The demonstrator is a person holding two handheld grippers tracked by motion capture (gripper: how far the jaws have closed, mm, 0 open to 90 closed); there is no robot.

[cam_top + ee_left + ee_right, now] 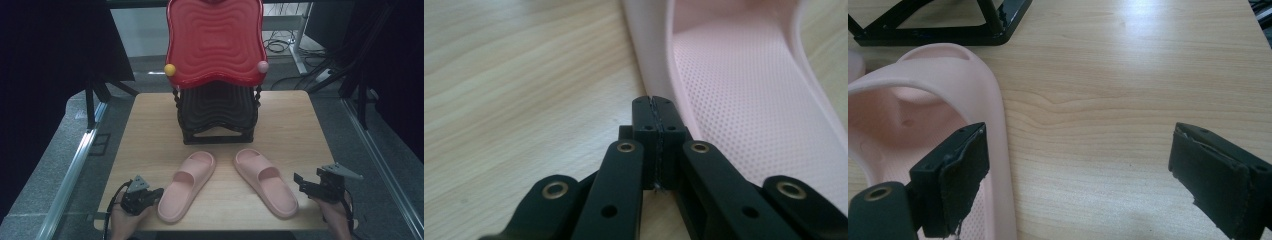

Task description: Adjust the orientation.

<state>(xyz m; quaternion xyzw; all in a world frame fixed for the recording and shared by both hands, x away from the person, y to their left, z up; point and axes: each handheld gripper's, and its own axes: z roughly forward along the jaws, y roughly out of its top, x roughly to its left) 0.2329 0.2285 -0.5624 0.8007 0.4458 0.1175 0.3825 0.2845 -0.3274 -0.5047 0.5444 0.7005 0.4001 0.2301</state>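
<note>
Your left gripper [159, 192], jaws pressed together and empty, sits beside the left slipper [187, 186] near the surface's front edge. Your right gripper [298, 181] has jaws wide beside the right slipper [265, 181]. Risk: closed jaws may shove rather than grip the slipper.

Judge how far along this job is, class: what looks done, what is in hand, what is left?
Done: nothing yet shows. Both pink slippers, the left one and the right one, lie on the table in front of the black rack with its red tray.
In hand: nothing. The left gripper is shut beside its slipper; the right gripper is open beside the other.
Left: probably gripping and moving both slippers.
</note>
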